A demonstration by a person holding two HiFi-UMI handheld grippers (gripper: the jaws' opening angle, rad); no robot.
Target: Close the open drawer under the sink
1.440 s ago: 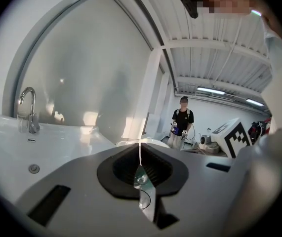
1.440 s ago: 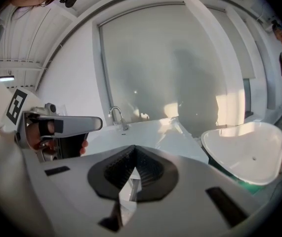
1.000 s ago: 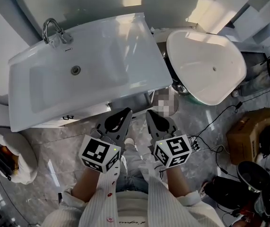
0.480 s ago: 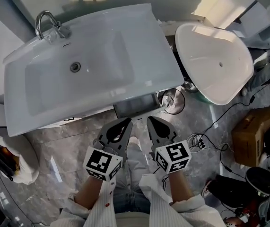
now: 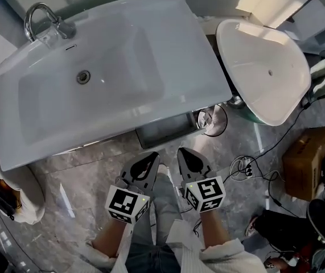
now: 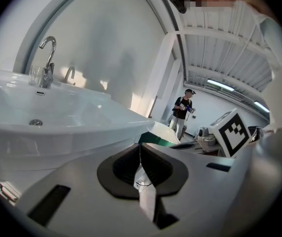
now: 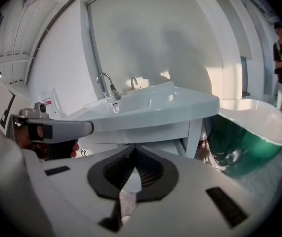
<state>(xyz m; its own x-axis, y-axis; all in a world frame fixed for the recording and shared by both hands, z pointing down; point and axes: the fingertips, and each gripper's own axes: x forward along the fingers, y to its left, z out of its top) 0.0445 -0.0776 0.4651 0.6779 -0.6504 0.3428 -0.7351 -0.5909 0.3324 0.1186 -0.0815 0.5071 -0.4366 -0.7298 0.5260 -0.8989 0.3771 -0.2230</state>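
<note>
Two arms are reaching forward side by side, the left gripper (image 5: 151, 162) and right gripper (image 5: 184, 157) both pinched together on nothing. Just ahead, the open drawer (image 5: 163, 128) is jutting from under the sink (image 5: 168, 90). Since a second ago, both grippers are sitting farther from the sink, and more of the drawer is showing.

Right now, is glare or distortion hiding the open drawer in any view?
Head view: sharp and evenly lit, drawer plain below the sink rim, no glare on it. Left gripper view: heavy fisheye, sink bulges, drawer not visible. Right gripper view: fisheye, dark corners, space under the sink shaded.
</note>
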